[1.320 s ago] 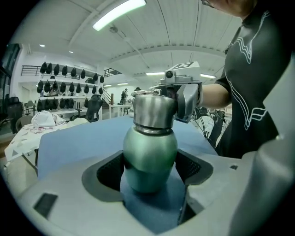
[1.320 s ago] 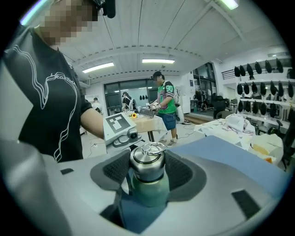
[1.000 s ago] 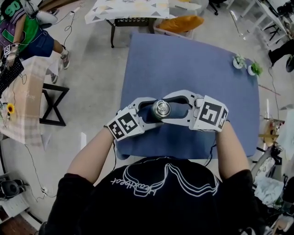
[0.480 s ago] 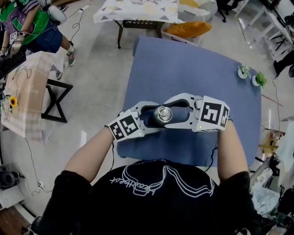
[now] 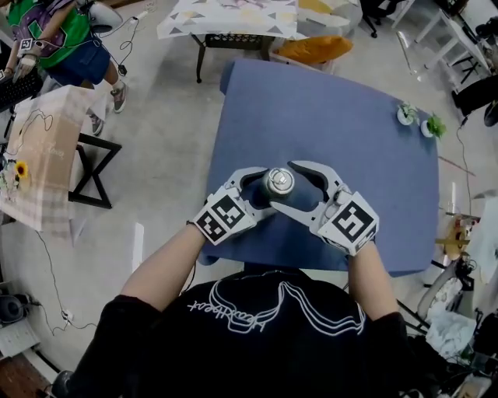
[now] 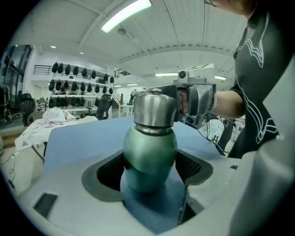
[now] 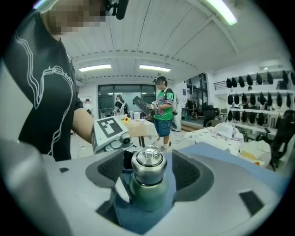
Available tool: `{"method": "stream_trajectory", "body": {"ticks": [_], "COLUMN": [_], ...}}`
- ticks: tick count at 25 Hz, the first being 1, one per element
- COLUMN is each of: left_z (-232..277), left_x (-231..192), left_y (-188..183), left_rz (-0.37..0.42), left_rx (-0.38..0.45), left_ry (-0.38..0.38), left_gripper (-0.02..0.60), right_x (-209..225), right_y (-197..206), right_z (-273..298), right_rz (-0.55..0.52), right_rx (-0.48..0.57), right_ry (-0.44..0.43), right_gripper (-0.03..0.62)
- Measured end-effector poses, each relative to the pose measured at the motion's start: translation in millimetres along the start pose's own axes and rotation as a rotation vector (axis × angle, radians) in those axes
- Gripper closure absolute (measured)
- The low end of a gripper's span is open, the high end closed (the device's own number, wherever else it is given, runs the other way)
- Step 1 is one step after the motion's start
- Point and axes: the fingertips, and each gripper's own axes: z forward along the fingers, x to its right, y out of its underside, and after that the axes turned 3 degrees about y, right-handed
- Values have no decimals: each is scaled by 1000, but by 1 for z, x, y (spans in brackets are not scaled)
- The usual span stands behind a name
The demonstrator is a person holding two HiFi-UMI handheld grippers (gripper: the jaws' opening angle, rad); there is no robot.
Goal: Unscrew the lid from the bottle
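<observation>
A green bottle (image 6: 150, 152) with a steel lid (image 5: 278, 182) stands upright near the front of the blue table (image 5: 334, 116). My left gripper (image 5: 267, 189) comes from the left and is shut on the bottle's green body; in the left gripper view its pads (image 6: 108, 168) press both sides. My right gripper (image 5: 285, 185) comes from the right at lid height. Its jaws have just been opening, and in the right gripper view the lid (image 7: 148, 163) sits between them with a gap on each side. The bottle body (image 7: 147, 193) shows below the lid.
Two small potted plants (image 5: 416, 118) stand at the table's far right corner. Beyond the table are an orange object (image 5: 315, 47) and a table with a patterned cloth (image 5: 226, 19). A checked side table (image 5: 43, 155) and a person in green (image 5: 58, 39) are at left.
My right gripper has swung round so its marker cube now sits nearer the person, and its jaws have spread off the lid. The left gripper stays closed on the bottle.
</observation>
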Motion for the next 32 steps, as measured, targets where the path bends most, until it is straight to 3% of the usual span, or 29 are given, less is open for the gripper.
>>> {"method": "stream_trajectory", "body": {"ticks": [9, 17, 24, 32], "left_z": [-3, -3, -4, -2], "left_x": [-1, -2, -1, -1], "left_y": [2, 4, 5, 3], "left_rz": [-94, -132, -130, -85], "left_rx": [4, -3, -10, -13], "left_ry": [-196, -260, -264, -177], "left_gripper": [229, 229, 229, 229], "right_x": [-4, 1, 0, 2], "right_y": [6, 10, 11, 11], "right_z": [-4, -2, -2, -2], "right_rz": [112, 124, 125, 104], "right_rx": [50, 65, 59, 35], "right_ry": [195, 311, 326, 258], "right_gripper": [300, 368, 358, 359]}}
